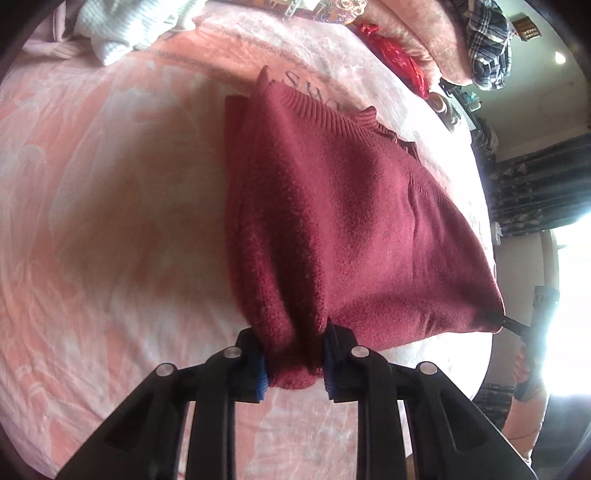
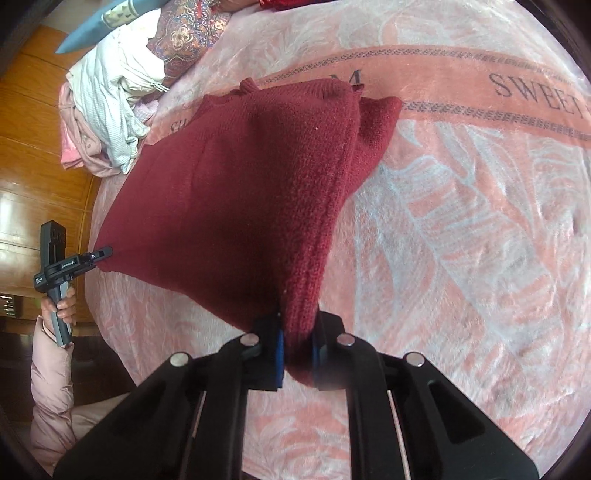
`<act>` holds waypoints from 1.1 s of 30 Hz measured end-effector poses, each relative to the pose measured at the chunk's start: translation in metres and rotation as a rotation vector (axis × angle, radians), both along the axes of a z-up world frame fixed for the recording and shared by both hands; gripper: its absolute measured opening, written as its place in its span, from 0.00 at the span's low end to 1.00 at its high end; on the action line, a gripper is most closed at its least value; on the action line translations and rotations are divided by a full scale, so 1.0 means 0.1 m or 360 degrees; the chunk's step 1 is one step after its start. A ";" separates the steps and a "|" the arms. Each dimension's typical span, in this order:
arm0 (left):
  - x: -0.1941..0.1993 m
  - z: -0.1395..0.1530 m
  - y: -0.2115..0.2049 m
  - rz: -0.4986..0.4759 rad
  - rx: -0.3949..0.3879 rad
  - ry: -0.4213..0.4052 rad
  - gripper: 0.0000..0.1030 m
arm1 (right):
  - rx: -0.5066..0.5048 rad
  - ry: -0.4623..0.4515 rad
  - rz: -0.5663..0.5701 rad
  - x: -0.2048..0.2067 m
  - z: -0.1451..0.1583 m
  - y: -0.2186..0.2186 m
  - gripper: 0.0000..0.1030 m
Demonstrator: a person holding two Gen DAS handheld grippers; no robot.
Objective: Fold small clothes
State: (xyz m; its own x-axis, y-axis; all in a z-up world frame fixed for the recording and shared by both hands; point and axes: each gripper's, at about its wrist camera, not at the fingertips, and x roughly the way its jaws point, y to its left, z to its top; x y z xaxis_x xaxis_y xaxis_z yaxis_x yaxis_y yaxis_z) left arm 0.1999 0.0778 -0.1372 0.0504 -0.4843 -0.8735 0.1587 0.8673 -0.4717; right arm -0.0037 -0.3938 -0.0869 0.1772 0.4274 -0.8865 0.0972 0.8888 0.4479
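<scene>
A dark red knitted sweater [image 1: 351, 221] [image 2: 240, 184] is lifted by its near edge above a pink bed blanket [image 1: 110, 203] [image 2: 461, 221], while its far end still rests on the blanket. In the left wrist view my left gripper [image 1: 293, 358] is shut on a bunched corner of the knit, pinched between the blue pads. In the right wrist view my right gripper [image 2: 297, 350] is shut on the other near corner. Each view shows the other gripper clamping the far corner: the right gripper [image 1: 509, 323] and the left gripper [image 2: 99, 254], the latter held by a hand [image 2: 62, 302] in a pink sleeve.
A pile of white and pale pink clothes [image 2: 107, 122] [image 1: 122, 29] lies at the blanket's far edge. Beside it is a patterned pillow [image 2: 188, 33]. A plaid garment [image 1: 487, 48] and red fabric [image 1: 399, 59] lie at the bed's head. Wooden panelling [image 2: 37, 147] is beyond the bed.
</scene>
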 end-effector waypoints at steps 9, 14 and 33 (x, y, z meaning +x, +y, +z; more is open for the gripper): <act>-0.94 -0.06 0.16 -0.0148 0.0060 0.0136 0.22 | -0.0023 0.0116 0.0117 -1.01 -0.08 0.10 0.09; -1.19 -0.37 0.06 -0.0273 0.0307 0.0123 0.23 | -0.0174 0.0269 0.0182 -1.26 -0.49 0.19 0.10; -1.28 -0.07 0.29 -0.0105 0.0490 -0.0169 0.58 | -0.0419 0.0122 -0.0033 -1.08 -0.16 0.42 0.52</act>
State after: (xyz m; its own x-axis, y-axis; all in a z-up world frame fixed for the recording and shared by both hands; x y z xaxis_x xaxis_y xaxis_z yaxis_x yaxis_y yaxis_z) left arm 0.0721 0.1064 -0.1442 0.1263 -0.2039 -0.9708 0.2538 0.9527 -0.1671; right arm -0.1119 -0.3518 -0.1029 0.1116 0.1772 -0.9778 0.1412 0.9712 0.1921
